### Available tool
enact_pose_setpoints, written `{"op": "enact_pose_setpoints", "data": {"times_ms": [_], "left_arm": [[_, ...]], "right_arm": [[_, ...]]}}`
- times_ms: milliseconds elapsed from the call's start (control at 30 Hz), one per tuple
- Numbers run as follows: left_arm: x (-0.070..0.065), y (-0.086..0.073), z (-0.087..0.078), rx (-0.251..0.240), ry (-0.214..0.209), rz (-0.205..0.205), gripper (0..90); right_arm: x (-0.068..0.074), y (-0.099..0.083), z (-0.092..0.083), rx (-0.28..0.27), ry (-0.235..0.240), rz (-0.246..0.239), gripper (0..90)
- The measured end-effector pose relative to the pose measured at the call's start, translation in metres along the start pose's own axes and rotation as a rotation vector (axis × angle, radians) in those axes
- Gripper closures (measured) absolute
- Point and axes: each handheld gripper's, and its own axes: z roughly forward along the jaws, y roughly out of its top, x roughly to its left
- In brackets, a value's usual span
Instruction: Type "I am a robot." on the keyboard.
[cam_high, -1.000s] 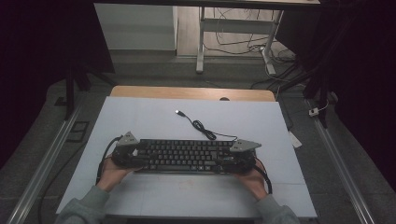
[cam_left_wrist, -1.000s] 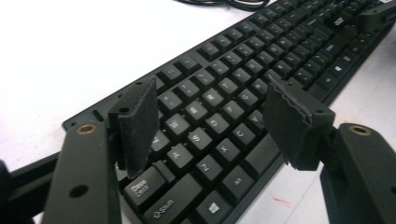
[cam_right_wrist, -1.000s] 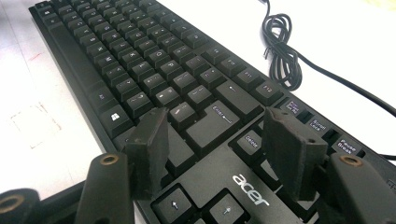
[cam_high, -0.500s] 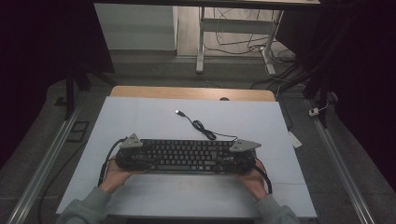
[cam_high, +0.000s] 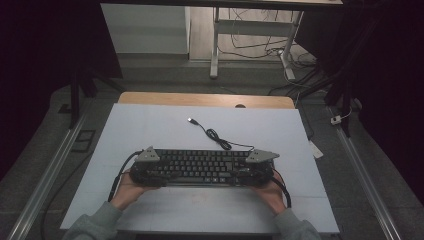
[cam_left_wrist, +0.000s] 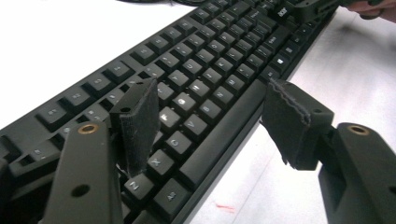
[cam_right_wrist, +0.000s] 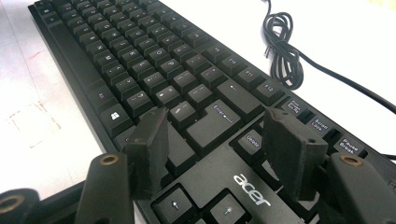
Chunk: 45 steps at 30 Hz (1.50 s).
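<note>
**Long, stiff keyboard best taken at its two short ends**

At the near edge of the desk (cam_high: 150, 125), two hands are seen, each with a gripper set at one end of a black keyboard (cam_high: 202, 167). At the left end, the left gripper (cam_left_wrist: 210, 121) is held with its fingers (cam_left_wrist: 140, 116) apart: one pad is over the keys, the other out past the near edge, and nothing is clamped between them. At the right end, the right gripper (cam_right_wrist: 215, 144) is likewise held with fingers apart above the arrow keys and the branded panel. Whether any pad touches the keys cannot be told.

The keyboard lies flat across the near middle of the desk, its long side running left to right. It is judged to be rigid plastic, moderately light, and unlikely to bend if lifted from both ends together. The keycaps are loose, smooth surfaces and would make a poor hold; the solid frame edges at the ends are the better places to be pinched. A single-ended lift would probably let the far end sag and slide.

Farther back, the cable (cam_high: 215, 135) trails from the keyboard's far edge, partly coiled, to a plug (cam_high: 191, 120) lying free on the desk. It is soft and may be expected to drag.
</note>
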Motion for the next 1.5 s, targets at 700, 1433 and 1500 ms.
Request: {"op": "enact_pose_setpoints", "data": {"times_ms": [700,1433,1500], "left_arm": [[-0.014,-0.001,0.018,0.087,-0.047,0.101,88.4],[-0.010,-0.006,0.034,0.144,-0.016,0.094,88.5],[-0.010,-0.006,0.034,0.146,-0.016,0.093,88.4]], "right_arm": [[0.000,0.000,0.001,0.001,0.001,0.000,41.5],[0.001,0.000,0.001,0.002,-0.006,-0.001,41.4],[0.001,0.000,0.000,0.001,-0.006,-0.002,41.4]]}}
